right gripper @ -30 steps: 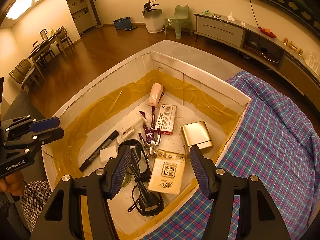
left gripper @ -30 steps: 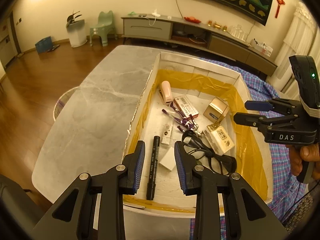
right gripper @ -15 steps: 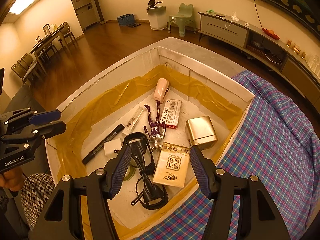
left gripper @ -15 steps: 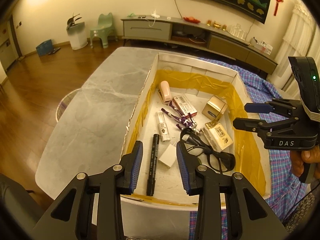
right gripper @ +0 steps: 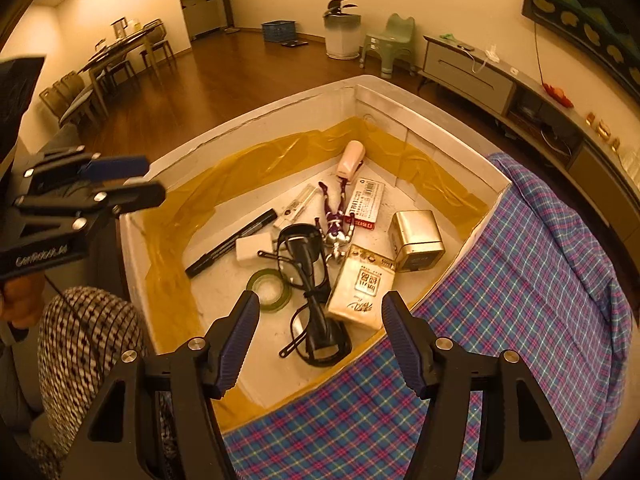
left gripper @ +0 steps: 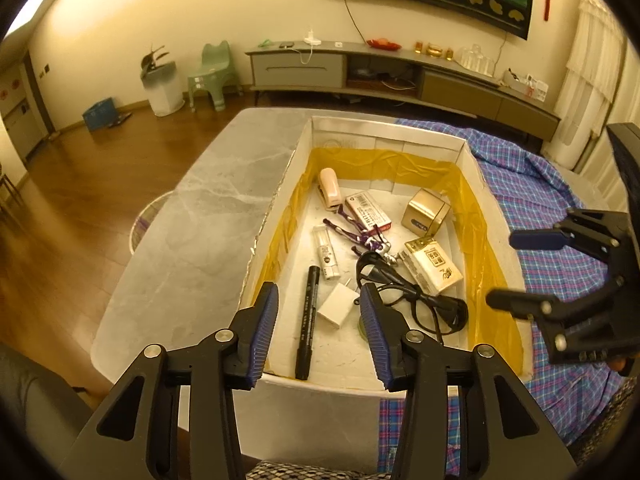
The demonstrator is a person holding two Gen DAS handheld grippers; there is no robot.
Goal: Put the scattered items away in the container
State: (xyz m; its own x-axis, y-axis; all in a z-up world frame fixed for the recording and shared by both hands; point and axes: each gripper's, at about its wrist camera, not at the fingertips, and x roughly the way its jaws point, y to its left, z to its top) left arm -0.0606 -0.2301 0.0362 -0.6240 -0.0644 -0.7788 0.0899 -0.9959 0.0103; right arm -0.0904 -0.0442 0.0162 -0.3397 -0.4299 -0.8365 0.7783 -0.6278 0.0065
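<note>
Container (left gripper: 384, 136) first: on my left wrist view the white box with yellow tape round its inner walls sits on the grey marble table (left gripper: 208, 216), its right side against a blue plaid cloth (left gripper: 532, 184). My left gripper (left gripper: 318, 330) hangs over the near end of the box, its jaws have just been opening and now stand wide apart with nothing pressed between them. Below the gap lie a black marker (left gripper: 306, 320) and a small white block (left gripper: 338, 305). Further in I see black glasses (left gripper: 412, 300), a cream packet (left gripper: 434, 266), a purple figure (left gripper: 362, 236), a gold tin (left gripper: 425, 212), a red and white card box (left gripper: 368, 212) and a pink stapler (left gripper: 330, 192), all on the box floor. My right gripper (left gripper: 516, 268) shows at the right edge, over the cloth, jaws parted.

On my right wrist view the right gripper (right gripper: 318, 340) frames the near corner of the container (right gripper: 424, 116), its jaws spread wide and holding nothing; they have just been opening a little further. The glasses (right gripper: 308, 280) lie under the gap, a green tape roll (right gripper: 270, 286) just to their left and the packet (right gripper: 360, 288) to their right. The left gripper (right gripper: 132, 182) is at the left edge, above the box rim, empty.
</note>
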